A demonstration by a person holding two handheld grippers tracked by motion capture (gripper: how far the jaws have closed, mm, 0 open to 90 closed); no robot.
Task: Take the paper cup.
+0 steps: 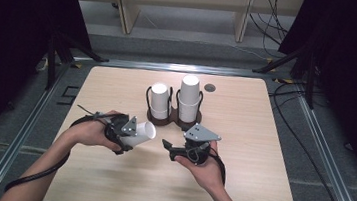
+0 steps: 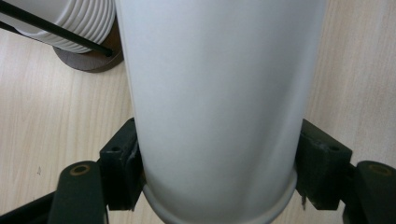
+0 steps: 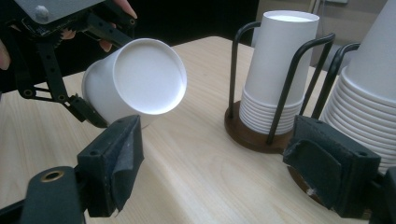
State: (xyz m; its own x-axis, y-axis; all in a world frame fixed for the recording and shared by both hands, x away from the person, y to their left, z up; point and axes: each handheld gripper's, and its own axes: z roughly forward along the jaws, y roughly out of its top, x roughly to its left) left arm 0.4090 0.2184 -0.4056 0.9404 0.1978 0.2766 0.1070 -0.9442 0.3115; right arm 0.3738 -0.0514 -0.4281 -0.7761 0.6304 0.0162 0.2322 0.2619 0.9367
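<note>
left gripper (image 1: 131, 128) squeezes a white paper cup (image 1: 141, 131) near its rim, cup lying sideways above the light wooden counter (image 1: 239, 177) | right gripper (image 1: 169, 149) is open, holds nothing, points at the cup's flat bottom | farther back: two stacks of white cups (image 1: 160, 100) in a dark wire rack (image 1: 167, 119)

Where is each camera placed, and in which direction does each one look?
High view: above the person's side, looking forward and down at the table; both forearms, left gripper and right gripper show.
Left gripper view: on the left gripper, looking along the white cup held between its jaws.
Right gripper view: on the right gripper, open, facing the left gripper, the cup and two cup stacks.
Shared: all three show the held cup.
</note>
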